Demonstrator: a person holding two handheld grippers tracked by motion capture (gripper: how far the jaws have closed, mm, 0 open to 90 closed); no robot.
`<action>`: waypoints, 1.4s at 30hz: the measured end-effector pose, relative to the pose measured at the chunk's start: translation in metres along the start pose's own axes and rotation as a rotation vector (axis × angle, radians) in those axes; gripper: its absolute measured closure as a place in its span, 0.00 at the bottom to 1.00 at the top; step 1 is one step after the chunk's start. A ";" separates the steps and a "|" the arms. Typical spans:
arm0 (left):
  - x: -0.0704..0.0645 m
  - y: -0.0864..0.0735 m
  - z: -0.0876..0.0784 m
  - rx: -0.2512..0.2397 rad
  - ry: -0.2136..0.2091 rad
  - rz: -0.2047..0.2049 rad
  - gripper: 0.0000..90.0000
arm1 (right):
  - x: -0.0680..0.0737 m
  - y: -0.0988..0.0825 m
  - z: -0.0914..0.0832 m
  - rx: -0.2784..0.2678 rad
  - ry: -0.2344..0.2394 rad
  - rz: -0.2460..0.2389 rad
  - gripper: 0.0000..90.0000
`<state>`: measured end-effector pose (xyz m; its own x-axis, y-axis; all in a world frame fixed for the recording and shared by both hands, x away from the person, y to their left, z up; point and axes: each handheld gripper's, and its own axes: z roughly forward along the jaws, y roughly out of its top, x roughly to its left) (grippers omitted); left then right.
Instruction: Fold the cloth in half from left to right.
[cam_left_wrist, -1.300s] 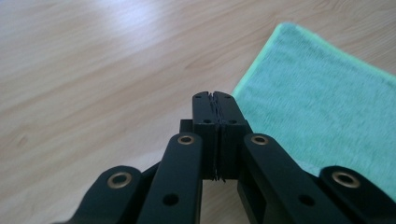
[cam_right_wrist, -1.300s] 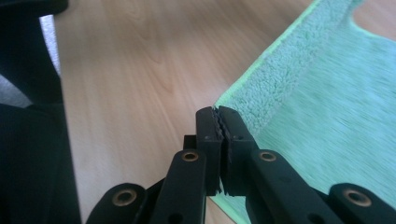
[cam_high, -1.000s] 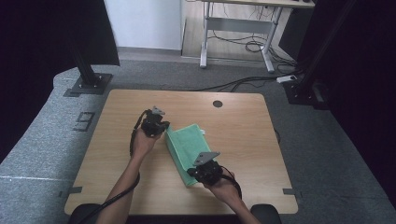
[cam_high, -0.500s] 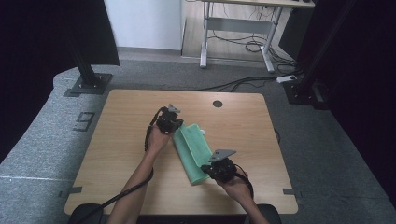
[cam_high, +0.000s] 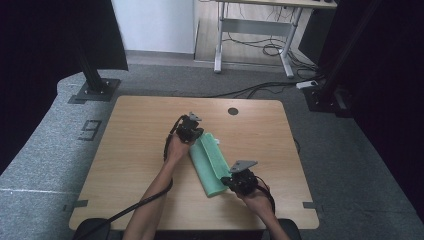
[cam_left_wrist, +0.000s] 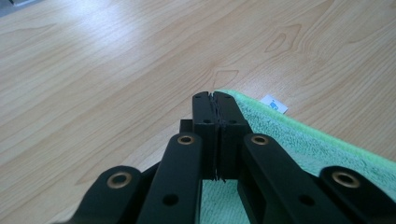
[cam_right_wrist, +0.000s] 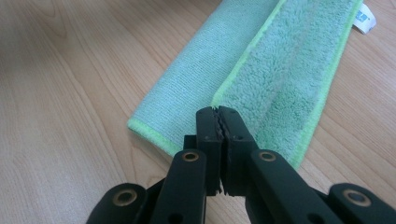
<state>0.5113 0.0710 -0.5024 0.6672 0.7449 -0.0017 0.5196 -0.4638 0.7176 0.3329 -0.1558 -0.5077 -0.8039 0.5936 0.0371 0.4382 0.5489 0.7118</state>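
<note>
A green cloth (cam_high: 210, 161) lies folded into a long strip on the wooden table (cam_high: 135, 140), running diagonally. My left gripper (cam_high: 196, 136) is at the strip's far end, with its jaws shut on the cloth's corner (cam_left_wrist: 243, 107) by a white tag (cam_left_wrist: 274, 103). My right gripper (cam_high: 228, 179) is at the near end. Its jaws are shut on the bright hem of the fluffy upper layer (cam_right_wrist: 280, 70), which lies over the smoother lower layer (cam_right_wrist: 187, 93). The tag (cam_right_wrist: 364, 17) sticks out at the far end.
A round cable hole (cam_high: 233, 111) sits near the table's far edge. Black stand bases rest on the grey floor at left (cam_high: 94, 91) and right (cam_high: 325, 97). A cable (cam_high: 125, 214) trails from the left gripper off the near edge.
Both grippers have moved to the right and slightly lower with the cloth's edge. The cloth, wider a second ago, now lies as a narrower folded strip.
</note>
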 end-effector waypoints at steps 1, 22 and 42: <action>-0.001 0.000 0.002 -0.002 0.002 -0.003 0.98 | 0.000 0.000 0.000 0.000 0.000 -0.001 0.97; -0.001 0.000 0.009 -0.010 0.038 -0.005 0.62 | -0.008 -0.006 0.000 0.019 -0.026 0.016 0.89; -0.012 -0.036 -0.023 0.024 -0.026 -0.018 0.20 | -0.042 0.000 -0.001 0.035 -0.143 0.059 0.53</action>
<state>0.4727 0.0901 -0.5128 0.6711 0.7406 -0.0328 0.5440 -0.4619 0.7006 0.3663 -0.1818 -0.5084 -0.7122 0.7016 -0.0241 0.4984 0.5295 0.6865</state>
